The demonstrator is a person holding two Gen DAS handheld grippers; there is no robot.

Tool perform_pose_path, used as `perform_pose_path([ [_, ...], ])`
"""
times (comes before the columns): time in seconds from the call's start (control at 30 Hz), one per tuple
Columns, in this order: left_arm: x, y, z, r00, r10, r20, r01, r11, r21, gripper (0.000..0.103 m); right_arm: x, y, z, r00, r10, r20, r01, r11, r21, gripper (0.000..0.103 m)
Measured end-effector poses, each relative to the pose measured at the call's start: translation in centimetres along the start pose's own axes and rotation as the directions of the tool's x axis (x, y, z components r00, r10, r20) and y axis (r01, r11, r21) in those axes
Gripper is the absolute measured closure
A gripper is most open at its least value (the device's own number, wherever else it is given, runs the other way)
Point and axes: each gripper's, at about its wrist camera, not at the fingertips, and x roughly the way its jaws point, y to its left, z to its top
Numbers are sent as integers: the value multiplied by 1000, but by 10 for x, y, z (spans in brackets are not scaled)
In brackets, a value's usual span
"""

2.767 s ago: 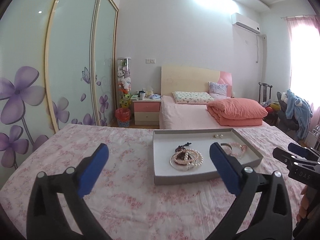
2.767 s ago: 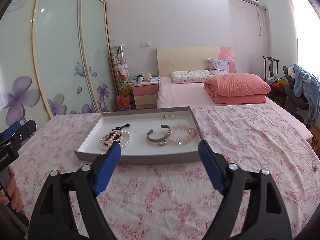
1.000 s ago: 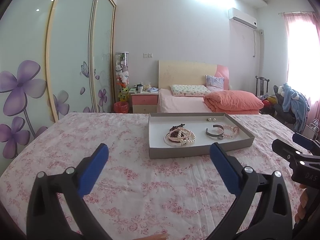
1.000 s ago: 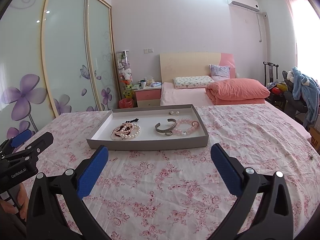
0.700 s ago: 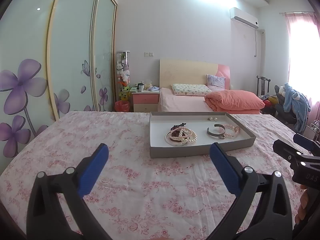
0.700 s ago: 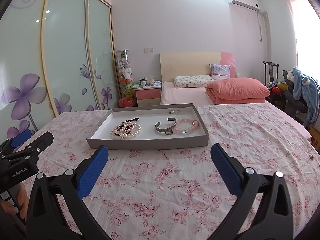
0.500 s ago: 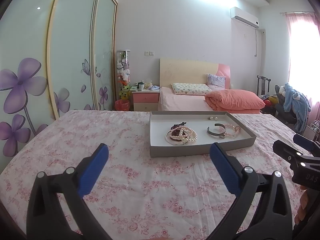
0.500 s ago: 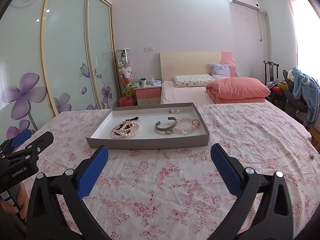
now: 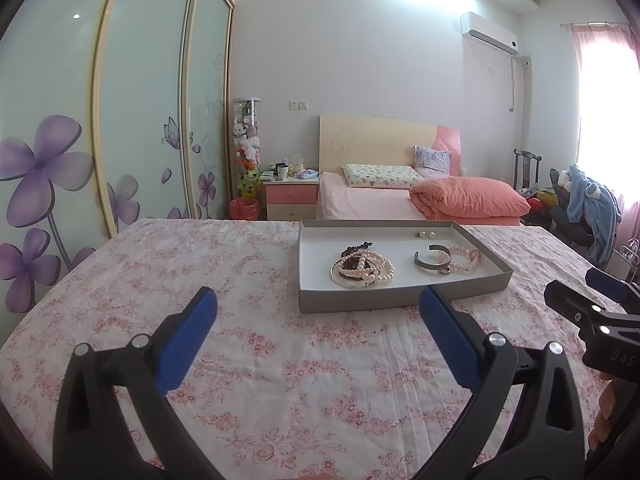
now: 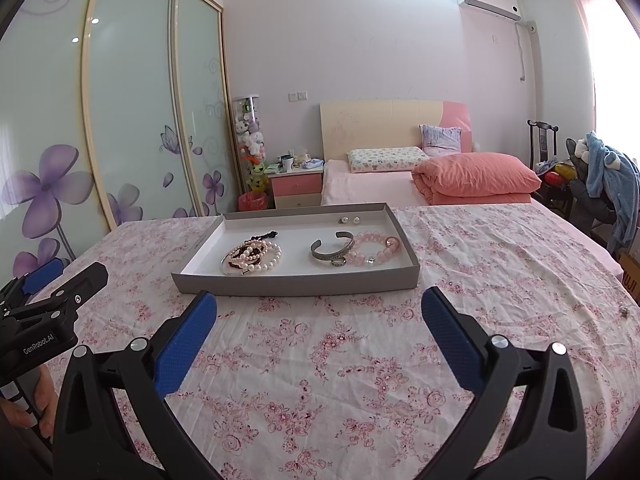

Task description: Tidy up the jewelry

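My left gripper point(image 9: 318, 332) hangs w/ jaws spread wide, blue pads apart, nothing between them but the floral bedsheet point(image 9: 248, 344) below. My right gripper point(image 10: 319, 334) is the same: jaws spread wide, empty, above the sheet. Both sit short of the tray, not touching it.

In the right wrist view the left gripper's black body pokes in at 9 o'clock, w/ my left hand point(image 10: 24, 408) wrapped on its handle at 8 o'clock. In the left wrist view the right gripper shows at 3 o'clock, fingers of my right hand point(image 9: 604, 420) just visible at 4 o'clock.

Ahead at 12 o'clock, just past the pad tips, the grey tray point(image 10: 296, 282) lies flat on the sheet. Inside it, left part: pearl bracelets point(image 10: 256, 258) heaped w/ a dark bead strand, a black cord point(image 10: 266, 235) trailing toward the far wall. Right part: silver cuff point(image 10: 332, 250), a small ring point(image 10: 338, 263) touching its near edge, and a pink bead bracelet point(image 10: 376, 250) right beside the cuff. Far right corner: two pearl studs point(image 10: 349, 220), apart from the rest.

Beyond, approx 1 o'clock: a pink bed point(image 10: 368, 190) w/ a folded coral quilt point(image 10: 476, 178). At 11 o'clock: nightstand point(image 10: 298, 188). At 9–10 o'clock: wardrobe point(image 10: 132, 112) w/ purple flowers.
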Motion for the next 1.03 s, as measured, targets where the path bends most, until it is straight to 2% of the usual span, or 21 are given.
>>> perform_pose_path([
  [1.03, 1, -2, -4, 1000, 7, -5, -7, 1000, 4, 4, 1, 0, -3, 1000, 1, -5, -1, 1000, 1, 2],
])
